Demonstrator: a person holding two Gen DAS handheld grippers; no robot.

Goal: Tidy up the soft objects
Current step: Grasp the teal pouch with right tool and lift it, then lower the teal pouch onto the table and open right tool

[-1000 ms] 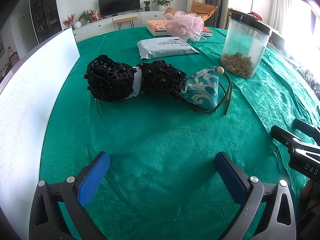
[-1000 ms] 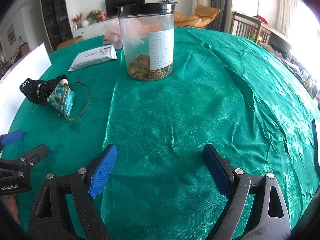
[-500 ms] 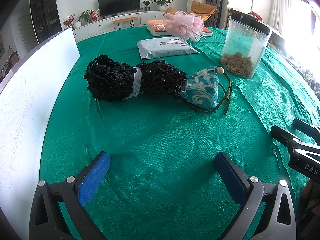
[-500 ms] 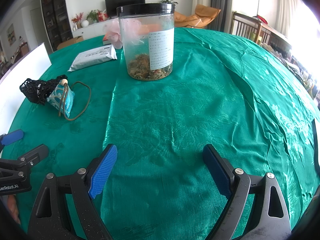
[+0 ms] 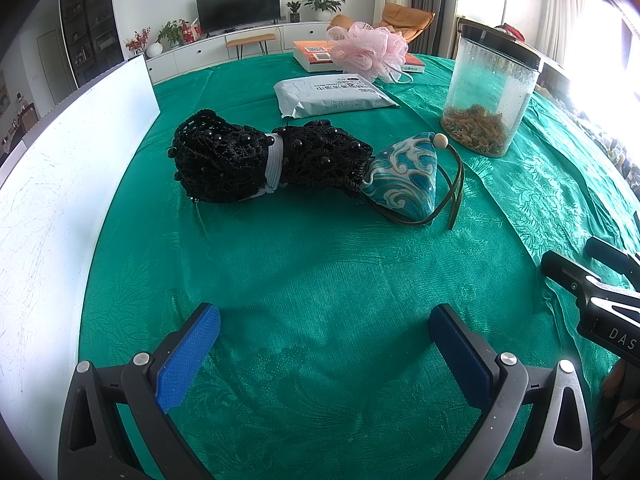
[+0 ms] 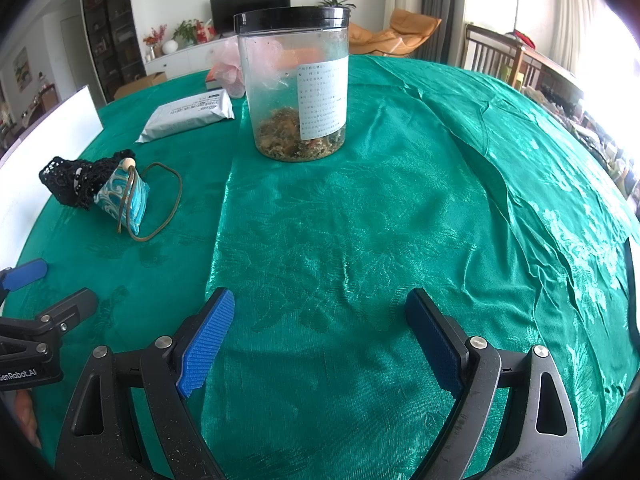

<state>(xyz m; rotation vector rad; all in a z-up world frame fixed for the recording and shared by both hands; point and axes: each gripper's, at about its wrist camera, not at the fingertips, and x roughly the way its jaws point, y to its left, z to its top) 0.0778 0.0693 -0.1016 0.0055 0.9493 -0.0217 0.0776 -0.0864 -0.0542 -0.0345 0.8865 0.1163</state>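
Left wrist view shows the left gripper [image 5: 324,336] wide apart and holding nothing over the green cloth [image 5: 320,272], like the right gripper [image 6: 320,328], with the black lace [image 5: 260,160] touching the blue pouch [image 5: 404,180] farther ahead.

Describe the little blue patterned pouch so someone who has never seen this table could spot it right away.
Start at the green tablecloth and find the tall clear jar with the black lid. Left of it lies a black beaded lace bundle; the pouch touches its right end. Only it has blue-and-cream swirls, a wooden bead and a brown cord.
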